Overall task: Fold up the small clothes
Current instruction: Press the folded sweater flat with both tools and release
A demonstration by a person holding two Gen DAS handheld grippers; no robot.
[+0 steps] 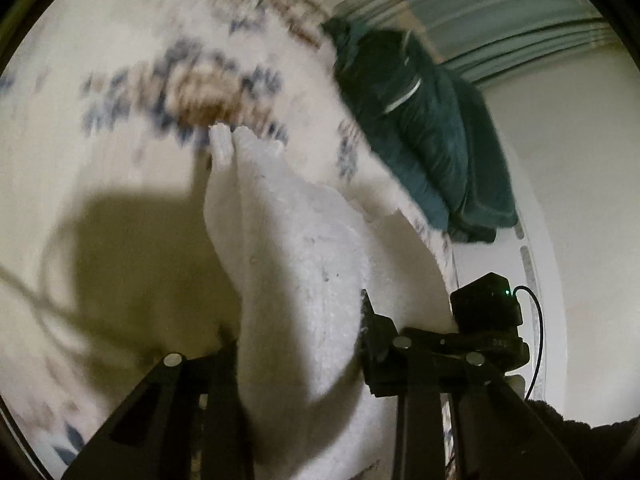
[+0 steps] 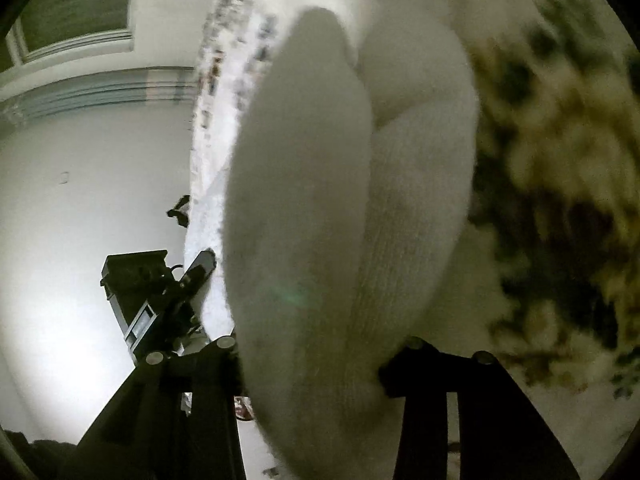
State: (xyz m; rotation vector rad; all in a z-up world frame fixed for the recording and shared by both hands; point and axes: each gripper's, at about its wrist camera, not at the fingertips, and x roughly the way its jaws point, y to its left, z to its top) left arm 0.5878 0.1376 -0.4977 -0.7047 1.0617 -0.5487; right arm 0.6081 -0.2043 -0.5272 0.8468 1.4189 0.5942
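Both grippers are clamping one white sock: the left gripper [image 1: 298,344] is gripping the white sock [image 1: 296,248] between its fingers, the fabric stretching toward 12 o'clock over a patterned bedspread [image 1: 132,40]; the right gripper [image 2: 312,356] is pinching it too, and a dark green garment [image 1: 424,136] is lying at 2 o'clock.

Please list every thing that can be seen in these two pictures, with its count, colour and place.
white garment: one, white and fuzzy, held between the fingers of both claws, above the rug
rug: one, cream with blue and brown pattern, blurred, beneath the garment
dark clothes: one pile, dark teal, at the rug's edge
floor: pale, beside the rug
left claw: one, black, shut on the white garment
right claw: one, black, shut on the white garment
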